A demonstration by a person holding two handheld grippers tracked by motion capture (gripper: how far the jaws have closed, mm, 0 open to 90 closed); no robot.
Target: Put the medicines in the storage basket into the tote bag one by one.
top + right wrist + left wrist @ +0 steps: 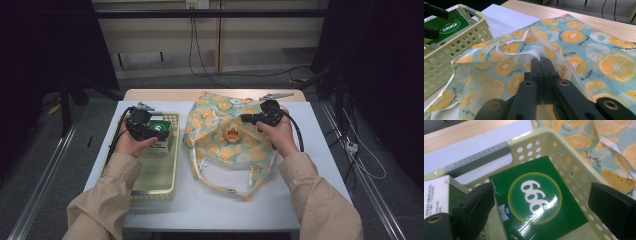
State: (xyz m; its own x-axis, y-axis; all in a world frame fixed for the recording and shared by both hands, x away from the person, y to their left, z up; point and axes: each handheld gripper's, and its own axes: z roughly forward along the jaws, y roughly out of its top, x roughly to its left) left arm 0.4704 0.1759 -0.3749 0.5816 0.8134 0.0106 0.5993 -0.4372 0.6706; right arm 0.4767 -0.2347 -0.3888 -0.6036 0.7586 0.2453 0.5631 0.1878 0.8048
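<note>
A green box marked 999 (159, 129) (536, 200) (449, 27) lies in a cream perforated basket (170, 175) (549, 135) (469, 32) at the table's left. My left gripper (146, 132) (541, 195) (432, 21) is open, its jaws standing on either side of the box. The right jaw is clear of the box. A fruit-print bag (220, 145) (614, 152) (586, 47) lies spread at the middle. My right gripper (250, 119) (541, 62) is shut on the bag's rim near its right side, where the cloth is drawn up.
A white box with a green side (436, 195) (160, 147) lies beside the green one in the basket. The basket has a grey handle (479, 160). A small yellow and red item (232, 134) shows on the bag. The bag's handles (235, 187) trail toward the front edge.
</note>
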